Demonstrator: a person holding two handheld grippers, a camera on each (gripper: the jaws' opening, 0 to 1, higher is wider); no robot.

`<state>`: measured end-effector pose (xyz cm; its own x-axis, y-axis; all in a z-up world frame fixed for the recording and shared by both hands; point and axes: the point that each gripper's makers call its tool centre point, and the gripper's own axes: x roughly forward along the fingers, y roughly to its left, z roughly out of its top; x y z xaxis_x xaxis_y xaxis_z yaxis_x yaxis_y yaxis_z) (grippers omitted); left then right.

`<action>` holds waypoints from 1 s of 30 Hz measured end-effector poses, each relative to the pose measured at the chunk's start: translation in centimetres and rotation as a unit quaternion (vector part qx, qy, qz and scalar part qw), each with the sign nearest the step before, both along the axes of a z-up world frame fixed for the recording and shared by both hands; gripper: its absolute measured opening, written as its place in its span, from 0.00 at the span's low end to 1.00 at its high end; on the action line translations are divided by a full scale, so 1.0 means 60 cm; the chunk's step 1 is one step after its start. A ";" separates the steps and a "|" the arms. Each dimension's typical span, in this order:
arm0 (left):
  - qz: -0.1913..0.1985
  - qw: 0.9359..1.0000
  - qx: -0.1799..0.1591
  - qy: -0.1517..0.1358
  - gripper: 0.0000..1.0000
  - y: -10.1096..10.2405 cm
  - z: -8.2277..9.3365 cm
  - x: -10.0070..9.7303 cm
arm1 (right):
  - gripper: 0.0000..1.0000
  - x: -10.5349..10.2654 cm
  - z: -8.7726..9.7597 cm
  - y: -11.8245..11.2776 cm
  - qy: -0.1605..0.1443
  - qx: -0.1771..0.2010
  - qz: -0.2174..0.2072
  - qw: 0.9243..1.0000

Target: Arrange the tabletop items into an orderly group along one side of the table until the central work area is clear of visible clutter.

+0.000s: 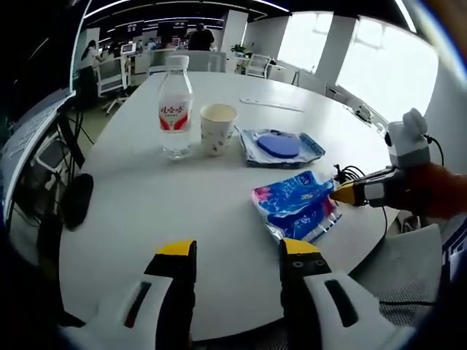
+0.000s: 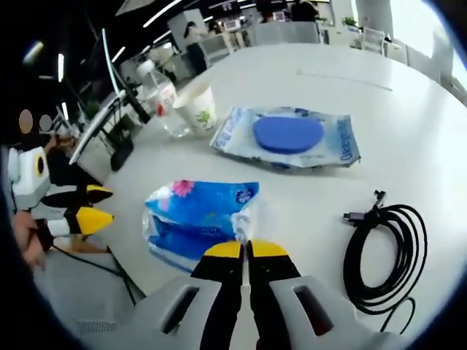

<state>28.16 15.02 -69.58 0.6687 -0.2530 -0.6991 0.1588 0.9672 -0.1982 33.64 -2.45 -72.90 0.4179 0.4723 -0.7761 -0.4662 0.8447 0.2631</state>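
- While the right gripper (image 2: 246,250) pinches the blue tissue pack's (image 2: 197,219) edge, jaws closed, black cable (image 2: 387,248) lies rightward.
- Left gripper (image 1: 237,251): jaws apart, empty.

Blue tissue pack (image 2: 197,219) flat, bottle (image 1: 176,106) upright

Glossy plastic tissue pack (image 2: 198,219), clear plastic bottle (image 1: 176,108), paper cup (image 1: 217,127)
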 end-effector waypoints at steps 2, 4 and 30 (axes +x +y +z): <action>-0.005 1.000 -0.007 0.000 0.45 -0.017 -0.001 0.009 | 0.00 -0.001 -0.002 -0.006 0.002 0.002 -0.005 1.000; -0.012 1.000 -0.016 0.001 0.44 -0.036 -0.005 0.018 | 0.00 -0.003 -0.002 -0.011 0.002 0.003 -0.009 1.000; -0.035 0.996 -0.072 0.038 0.04 -0.128 -0.052 0.030 | 0.00 -0.014 0.002 -0.048 0.008 0.017 -0.031 0.999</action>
